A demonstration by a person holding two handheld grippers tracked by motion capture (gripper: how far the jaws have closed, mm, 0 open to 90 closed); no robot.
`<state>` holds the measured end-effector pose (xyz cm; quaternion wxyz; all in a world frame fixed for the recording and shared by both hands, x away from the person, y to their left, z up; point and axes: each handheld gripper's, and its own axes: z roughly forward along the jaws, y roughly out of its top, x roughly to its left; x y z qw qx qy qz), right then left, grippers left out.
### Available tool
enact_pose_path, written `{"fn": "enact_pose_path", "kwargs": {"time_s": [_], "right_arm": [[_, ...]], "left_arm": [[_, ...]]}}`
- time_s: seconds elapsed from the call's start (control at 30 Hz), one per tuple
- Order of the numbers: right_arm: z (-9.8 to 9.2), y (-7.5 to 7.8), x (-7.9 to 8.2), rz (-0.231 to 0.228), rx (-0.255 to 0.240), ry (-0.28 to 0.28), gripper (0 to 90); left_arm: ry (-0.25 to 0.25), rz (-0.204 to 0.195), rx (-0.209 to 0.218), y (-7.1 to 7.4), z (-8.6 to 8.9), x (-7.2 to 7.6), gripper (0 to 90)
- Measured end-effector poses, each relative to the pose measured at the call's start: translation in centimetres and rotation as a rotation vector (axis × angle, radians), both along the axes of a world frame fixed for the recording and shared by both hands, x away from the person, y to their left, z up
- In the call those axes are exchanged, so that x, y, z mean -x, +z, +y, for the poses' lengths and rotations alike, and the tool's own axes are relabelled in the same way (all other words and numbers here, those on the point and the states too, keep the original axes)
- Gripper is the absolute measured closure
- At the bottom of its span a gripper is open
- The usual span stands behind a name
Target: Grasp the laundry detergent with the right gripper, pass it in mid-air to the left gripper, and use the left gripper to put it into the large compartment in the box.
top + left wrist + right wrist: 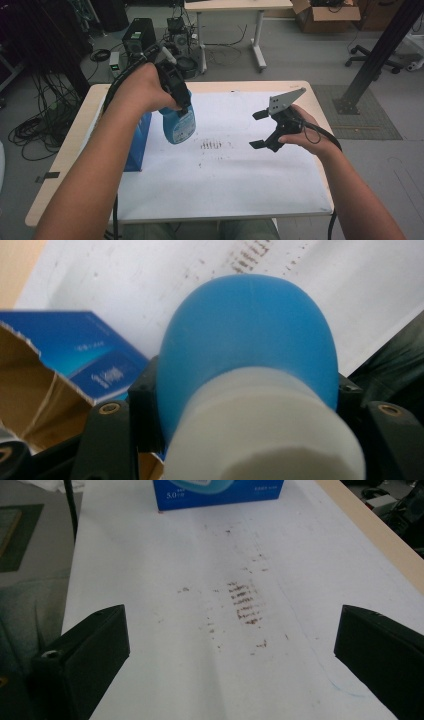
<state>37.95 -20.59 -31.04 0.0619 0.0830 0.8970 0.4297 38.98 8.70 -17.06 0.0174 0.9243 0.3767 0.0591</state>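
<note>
Left gripper [184, 107] pinching blue bottle [178, 125] near cap; right gripper [264, 130] spread, empty. Risk: bottle slips, thin grip on neck.

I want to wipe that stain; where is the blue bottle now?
In the high view, the blue bottle hangs in the left gripper above the white sheet, between the blue box and the brown stain.

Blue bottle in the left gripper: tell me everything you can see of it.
The blue bottle is smooth, rounded plastic with a pale printed label and a white cap. It hangs bottom-down above the white sheet, lifted clear of it, with the left gripper shut on its neck. A blue box stands just beside it; nothing else touches it.
</note>
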Motion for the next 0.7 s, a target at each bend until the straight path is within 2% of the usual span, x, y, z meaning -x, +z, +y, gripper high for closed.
{"fn": "enact_pose_path", "kwargs": {"time_s": [0.07,0.1,0.13,0.17,0.2,0.33,0.43,0.47,0.6,0.63,0.67,0.7], "right_arm": [[-0.1,0.1,-0.1,-0.002,0.022,-0.003,1.6],[-0.2,0.2,-0.3,-0.003,0.04,-0.004,1.7],[-0.2,0.2,-0.3,-0.003,0.04,-0.004,1.7],[-0.3,0.3,-0.4,-0.006,0.06,-0.009,1.8],[-0.3,0.3,-0.4,-0.006,0.06,-0.009,1.8],[-0.6,0.5,-0.7,-0.01,0.09,-0.018,2.0],[-0.8,0.6,-0.8,-0.011,0.101,-0.024,2.0],[-0.9,0.6,-0.9,-0.008,0.111,-0.025,2.0],[-1.1,0.3,-1.1,0.001,0.128,-0.023,2.2],[-1.1,0.2,-1.2,0.005,0.135,-0.028,2.2],[-1.2,0.2,-1.3,0.01,0.14,-0.032,2.3],[-1.2,0.2,-1.3,0.01,0.14,-0.032,2.3]], "left_arm": [[0.027,0.009,-0.001,0.4,0.4,-0.2,38.1],[0.067,0.013,0.01,0.7,0.8,-0.4,38.1],[0.067,0.013,0.01,0.7,0.8,-0.4,38.1],[0.096,0.013,0.014,1.1,1.2,-0.5,38.1],[0.096,0.013,0.014,1.1,1.2,-0.5,38.1],[0.17,0.008,0.027,2.1,2.3,-0.8,38.1],[0.214,0.006,0.025,3.3,3.2,-1.2,38.1],[0.249,-0.006,0.021,4.1,3.8,-1.4,38.1],[0.284,-0.011,0.017,5.2,4.6,-1.5,38.1],[0.298,-0.01,0.02,5.5,4.9,-1.6,38.1],[0.339,0.001,0.031,5.9,5.7,-1.7,38.1],[0.339,0.001,0.031,5.9,5.7,-1.7,38.1]]}}
